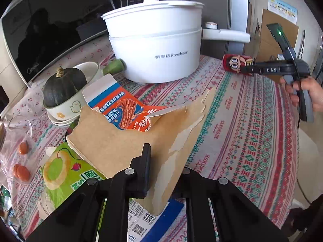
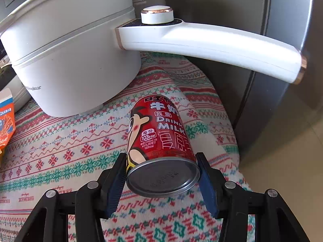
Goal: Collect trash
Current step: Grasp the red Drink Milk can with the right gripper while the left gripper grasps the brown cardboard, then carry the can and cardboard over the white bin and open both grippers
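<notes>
Showing trash collection with both tongs engaged, the left gripper [image 1: 161, 161] pinches a torn brown cardboard sheet [image 1: 129, 141] by its near edge, while the right gripper [image 2: 161, 173] straddles a red milk can [image 2: 159, 135] lying on its side, pads meeting its base end, ready for lifting.

The left gripper [image 1: 161, 161] points steeply downward, its jaws nearly closed on torn cardboard [image 1: 125, 141]. The right gripper [image 2: 161, 173] angles downward, its pads flanking a red can [image 2: 159, 133], held by a hand [image 1: 306, 92] at its grip.
</notes>
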The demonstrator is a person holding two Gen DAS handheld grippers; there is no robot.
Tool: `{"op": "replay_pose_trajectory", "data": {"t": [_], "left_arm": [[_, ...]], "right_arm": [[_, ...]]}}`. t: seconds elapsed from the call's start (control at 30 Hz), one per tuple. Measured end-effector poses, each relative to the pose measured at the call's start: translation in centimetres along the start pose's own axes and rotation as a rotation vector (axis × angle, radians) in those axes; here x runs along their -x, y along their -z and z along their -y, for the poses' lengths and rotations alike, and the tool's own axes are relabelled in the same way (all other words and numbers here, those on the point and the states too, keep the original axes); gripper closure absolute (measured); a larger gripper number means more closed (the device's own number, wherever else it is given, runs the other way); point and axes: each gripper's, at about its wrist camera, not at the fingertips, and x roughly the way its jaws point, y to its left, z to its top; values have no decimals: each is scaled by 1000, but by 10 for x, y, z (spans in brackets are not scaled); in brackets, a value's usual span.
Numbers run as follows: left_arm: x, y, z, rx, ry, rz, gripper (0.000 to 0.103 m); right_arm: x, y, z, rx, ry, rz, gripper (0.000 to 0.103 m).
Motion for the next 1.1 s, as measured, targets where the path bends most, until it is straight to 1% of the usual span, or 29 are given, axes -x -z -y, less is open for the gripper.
{"op": "replay_pose_trajectory", "data": {"t": [0.17, 0.2, 0.33, 0.53, 0.7, 0.87, 0.97, 1.1], "left_arm": [[34, 3, 7, 123, 54, 34, 94], [41, 5, 9, 146, 62, 40, 95], [69, 15, 19, 235, 105, 53, 102], [108, 41, 35, 332, 178, 66, 103], [133, 63, 50, 368, 219, 64, 103], [149, 76, 67, 384, 265, 61, 103], [154, 78, 74, 411, 315, 65, 103], [161, 77, 92, 414, 383, 79, 103]], "right_arm": [[46, 13, -12, -19, 18, -20, 46], [55, 18, -10, -16, 26, -28, 47], [94, 32, -19, 5, 51, -45, 47], [145, 56, -24, -19, 30, -59, 47], [166, 83, -38, -56, -1, -87, 47], [187, 106, -47, -72, -17, -123, 47], [199, 118, -48, -108, -32, -152, 47], [212, 131, -48, -153, -56, -176, 47]]}}
